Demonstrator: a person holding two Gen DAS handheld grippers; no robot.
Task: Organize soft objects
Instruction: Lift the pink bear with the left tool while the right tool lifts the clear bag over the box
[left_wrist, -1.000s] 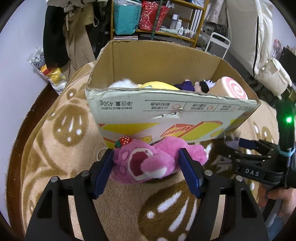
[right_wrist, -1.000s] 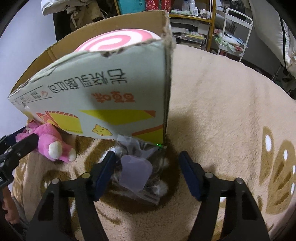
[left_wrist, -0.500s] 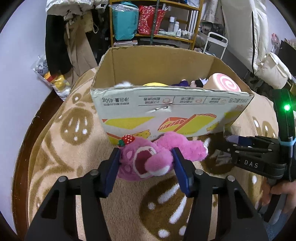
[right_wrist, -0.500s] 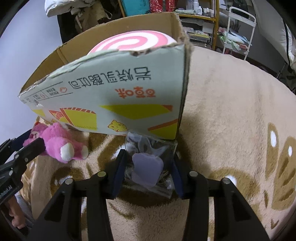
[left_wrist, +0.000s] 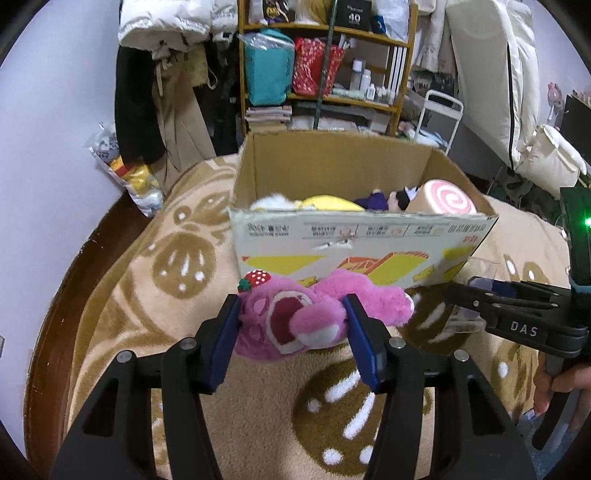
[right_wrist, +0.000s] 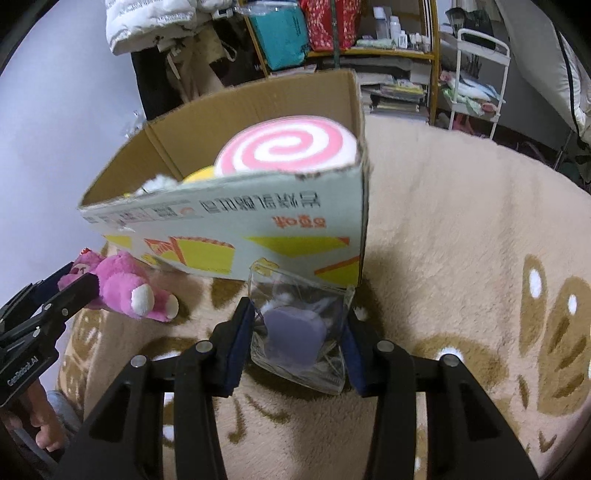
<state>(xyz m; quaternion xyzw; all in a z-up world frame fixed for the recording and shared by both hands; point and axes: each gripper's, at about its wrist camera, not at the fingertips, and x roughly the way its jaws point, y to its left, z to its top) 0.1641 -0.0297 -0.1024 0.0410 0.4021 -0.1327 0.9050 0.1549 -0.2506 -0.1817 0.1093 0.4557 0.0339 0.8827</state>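
Note:
A pink plush bear with a strawberry on its ear is clamped by the head in my left gripper, lifted just off the rug in front of the cardboard box. The right wrist view shows that bear at the left, by the box. My right gripper is shut on a clear plastic bag holding a small lilac soft toy, near the box's right corner. Inside the box lie a pink swirl cushion, a yellow plush and several other toys.
A beige rug with brown patterns covers the floor. Behind the box stand a wooden shelf with bags, hanging clothes, a white rack and a bag of toys by the wall. A hand holds the right gripper's handle.
Both grippers closed, the left on the bear's head and the right on the plastic bag. Both then rose, lifting their loads; the box looks lower and farther in both views.

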